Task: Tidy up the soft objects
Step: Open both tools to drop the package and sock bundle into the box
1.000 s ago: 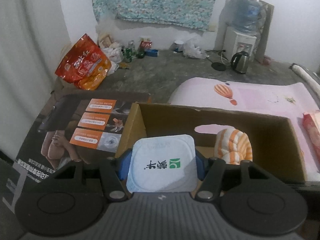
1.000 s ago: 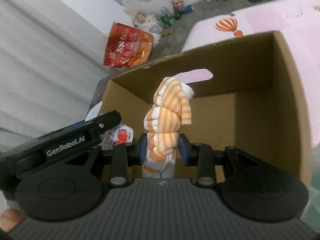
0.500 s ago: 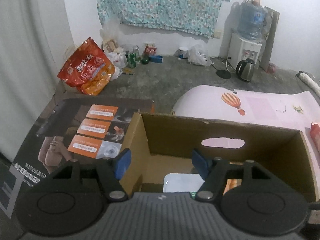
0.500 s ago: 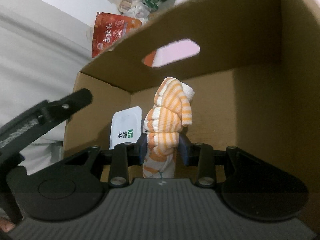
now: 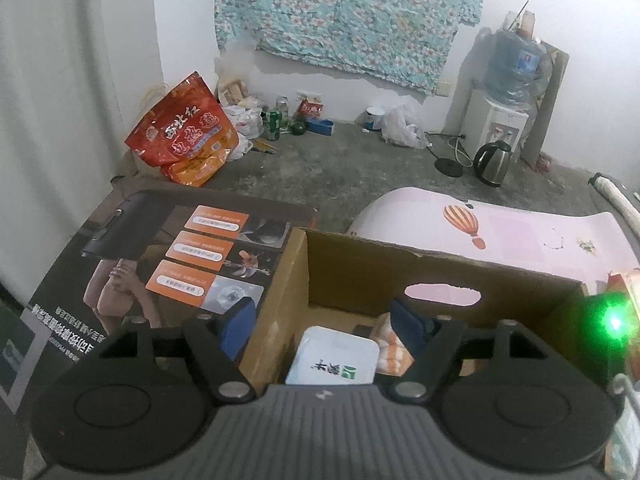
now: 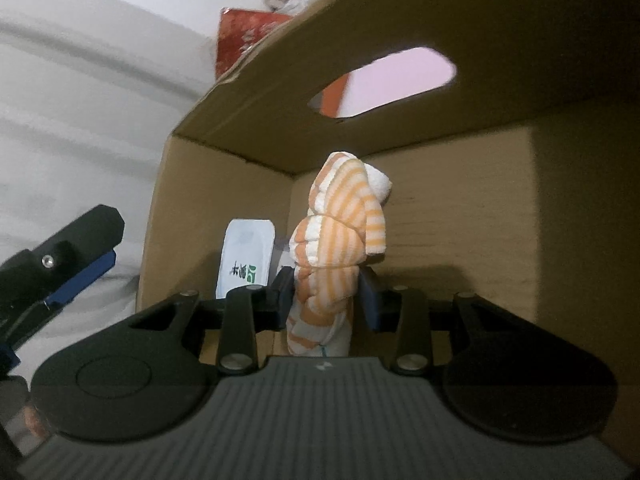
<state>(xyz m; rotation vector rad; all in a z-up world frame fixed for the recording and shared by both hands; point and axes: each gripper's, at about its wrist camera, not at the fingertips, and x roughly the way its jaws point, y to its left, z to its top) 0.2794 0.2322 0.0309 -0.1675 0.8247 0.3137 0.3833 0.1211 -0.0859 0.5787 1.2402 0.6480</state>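
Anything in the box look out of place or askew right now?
Nothing damaged or spilled. The white packet lies inside the cardboard box beside the orange-striped sock bundle, which stands upright between the right gripper jaws.

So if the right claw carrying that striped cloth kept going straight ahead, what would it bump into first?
Probably the far wall of the cardboard box; the striped cloth would likely touch it before the right claw did.

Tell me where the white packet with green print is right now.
The white packet lies inside the cardboard box, against its left wall, just left of the orange-striped cloth in the right wrist view.
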